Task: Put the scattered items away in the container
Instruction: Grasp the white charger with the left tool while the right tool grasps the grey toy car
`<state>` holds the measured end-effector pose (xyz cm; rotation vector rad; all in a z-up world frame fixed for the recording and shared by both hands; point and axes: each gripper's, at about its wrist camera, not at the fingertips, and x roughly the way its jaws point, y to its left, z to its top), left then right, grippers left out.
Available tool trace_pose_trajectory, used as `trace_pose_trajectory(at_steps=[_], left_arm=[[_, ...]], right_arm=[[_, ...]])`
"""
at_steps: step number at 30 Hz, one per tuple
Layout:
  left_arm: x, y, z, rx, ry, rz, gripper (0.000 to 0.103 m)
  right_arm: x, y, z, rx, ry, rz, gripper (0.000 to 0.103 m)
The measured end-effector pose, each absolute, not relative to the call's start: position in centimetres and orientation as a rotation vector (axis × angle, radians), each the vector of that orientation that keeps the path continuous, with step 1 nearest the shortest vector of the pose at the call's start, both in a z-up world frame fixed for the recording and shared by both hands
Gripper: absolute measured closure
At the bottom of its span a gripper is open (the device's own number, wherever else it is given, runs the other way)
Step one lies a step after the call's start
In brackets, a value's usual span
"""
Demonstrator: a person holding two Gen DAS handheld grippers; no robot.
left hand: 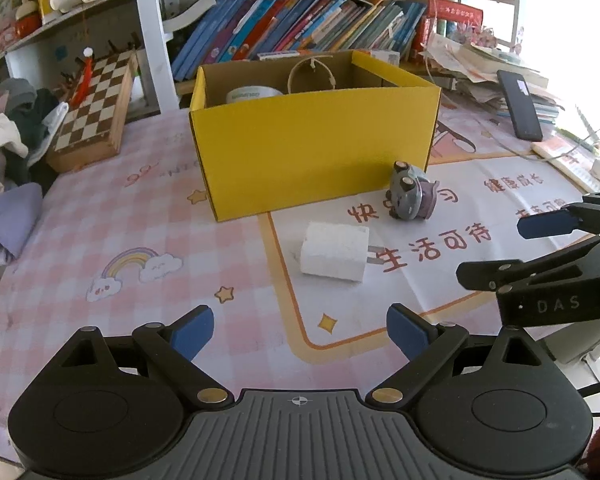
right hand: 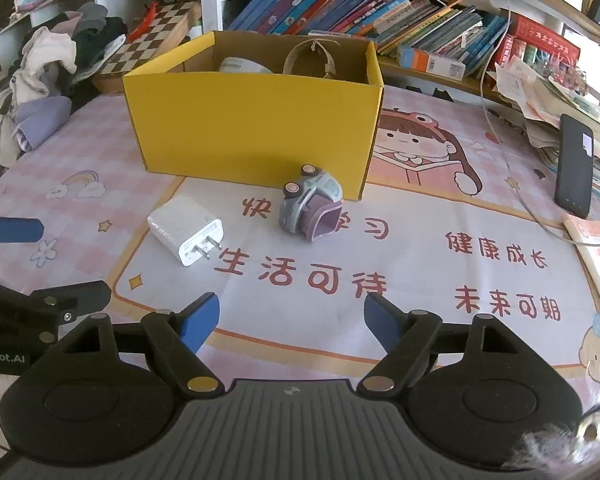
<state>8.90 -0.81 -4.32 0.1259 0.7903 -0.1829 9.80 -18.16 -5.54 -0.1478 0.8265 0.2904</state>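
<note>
A yellow cardboard box [left hand: 312, 148] [right hand: 256, 128] stands open on the table, holding a white tape roll [left hand: 252, 95] [right hand: 240, 66] and a beige strap loop [left hand: 311, 74] [right hand: 310, 58]. A white charger plug [left hand: 334, 256] [right hand: 184, 229] lies in front of it. A small grey-purple toy car [left hand: 410, 196] [right hand: 310, 205] lies on its side near the box's front right corner. My left gripper [left hand: 300, 332] is open and empty, just short of the charger. My right gripper [right hand: 292, 320] is open and empty, short of the toy car; it also shows in the left wrist view [left hand: 508, 248].
A pink cartoon mat [right hand: 440, 240] covers the table. A chessboard box [left hand: 96, 108] and a pile of clothes [left hand: 4, 152] lie at the left. Books [left hand: 300, 28] line the shelf behind. A black phone [right hand: 576, 166], papers and a cable lie at the right.
</note>
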Motion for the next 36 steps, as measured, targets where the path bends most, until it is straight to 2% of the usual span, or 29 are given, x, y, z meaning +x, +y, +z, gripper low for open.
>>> trace_pose_trajectory(at_steps=[25, 36], left_arm=[[12.7, -3.1, -5.3, 0.144, 0.801, -0.212, 0.011], [15.3, -4.3, -6.5, 0.144, 0.836, -0.203, 0.02]], right_arm=[[14.9, -19.0, -6.4, -0.161, 0.853, 0.331, 0.02], [19.2, -18.9, -7.1, -0.122, 0.885, 0.369, 0.021]])
